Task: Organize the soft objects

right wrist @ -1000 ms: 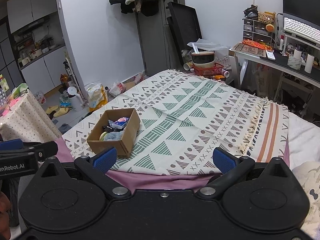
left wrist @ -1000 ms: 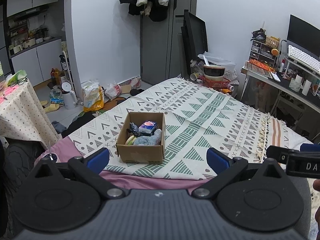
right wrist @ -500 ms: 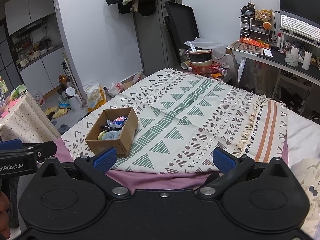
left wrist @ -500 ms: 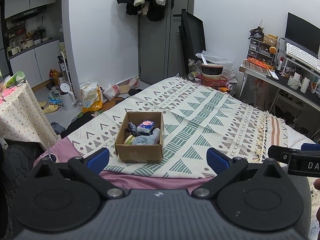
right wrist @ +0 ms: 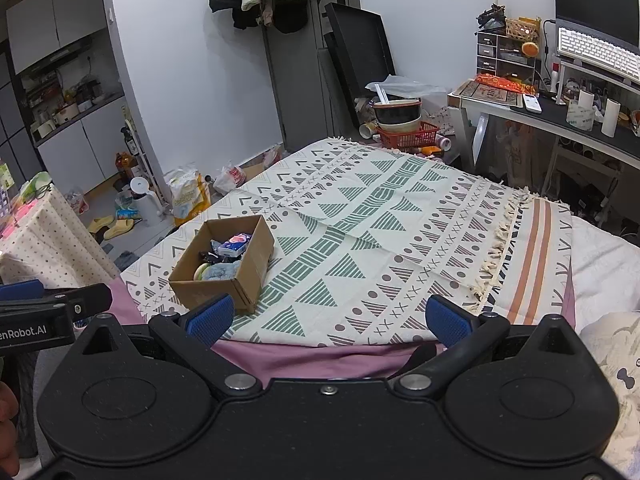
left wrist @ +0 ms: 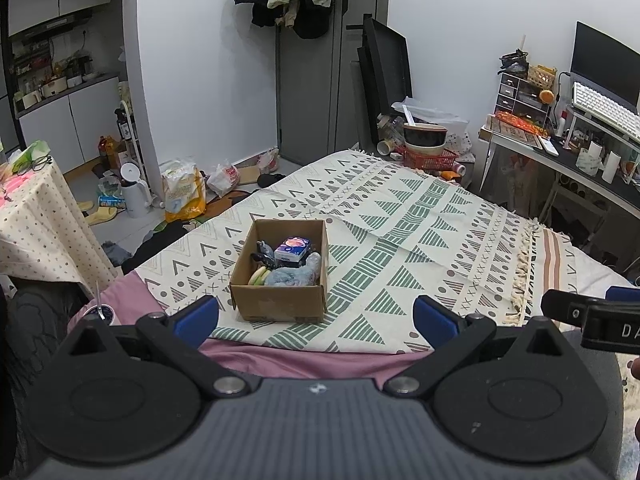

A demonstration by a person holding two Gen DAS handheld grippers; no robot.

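A brown cardboard box (left wrist: 280, 304) (right wrist: 200, 290) sits on the patterned blanket (left wrist: 400, 232) (right wrist: 380, 232) near the bed's front left corner. Inside it lie a blue fluffy cloth (left wrist: 290, 277) (right wrist: 222, 271), a purple tissue pack (left wrist: 293, 248) (right wrist: 236, 243), a yellow-green round item (left wrist: 258, 276) and a dark bundle (left wrist: 262, 254). My left gripper (left wrist: 316, 320) is open, held back from the bed with the box just beyond its left finger. My right gripper (right wrist: 328, 320) is open too, with nothing between its fingers; the box lies ahead to its left.
A table with a dotted cloth (left wrist: 36, 216) stands left of the bed. Bags, slippers and a white kettle (left wrist: 134, 194) litter the floor behind. A desk (right wrist: 560, 116) with keyboard and rolls is on the right; a red basket with bowls (right wrist: 404, 132) sits past the bed's far end.
Both grippers have drifted slightly back and up from the bed, so the box looks a little farther away. Both stay open with nothing in them.
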